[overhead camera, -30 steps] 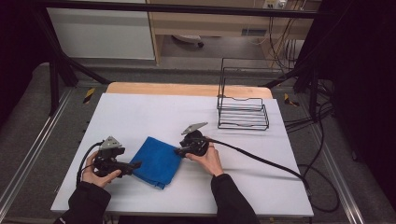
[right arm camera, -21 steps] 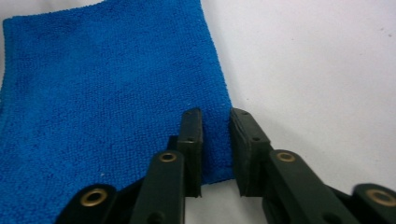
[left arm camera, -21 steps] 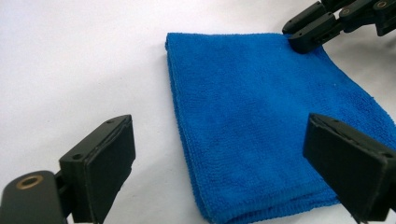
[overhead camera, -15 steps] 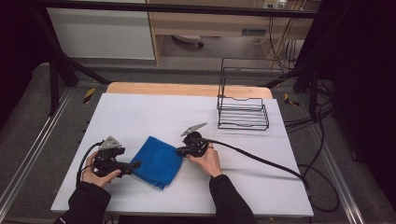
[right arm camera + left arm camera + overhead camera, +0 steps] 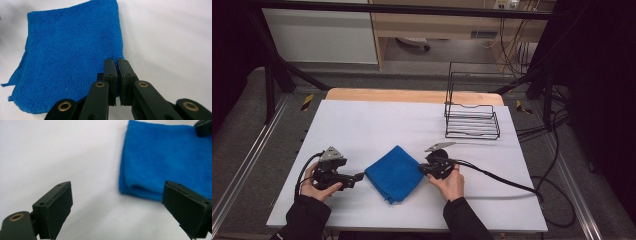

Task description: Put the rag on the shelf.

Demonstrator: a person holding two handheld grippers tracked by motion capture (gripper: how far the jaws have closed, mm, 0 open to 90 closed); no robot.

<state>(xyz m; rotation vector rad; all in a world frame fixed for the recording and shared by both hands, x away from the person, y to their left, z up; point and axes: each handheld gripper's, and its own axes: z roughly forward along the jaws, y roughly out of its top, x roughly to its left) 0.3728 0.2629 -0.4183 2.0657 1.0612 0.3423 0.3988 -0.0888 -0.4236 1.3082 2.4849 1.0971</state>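
White rectangular table [image 5: 377, 120]: folded blue terry cloth [image 5: 395, 172] lies near its front edge, midway. Right gripper [image 5: 117, 65] jaws closed, seemingly pinching the cloth's edge; weak pinch may slip. Left gripper [image 5: 120, 202] jaws wide, empty; cloth could drag unpinned.

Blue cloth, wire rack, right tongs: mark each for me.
blue cloth [image 5: 394, 172]: high view, middle of its folded top face.
wire rack [image 5: 472, 125]: high view, on the low front bars of its base.
right tongs [image 5: 117, 65]: right gripper view, at the tips of the two closed jaws.
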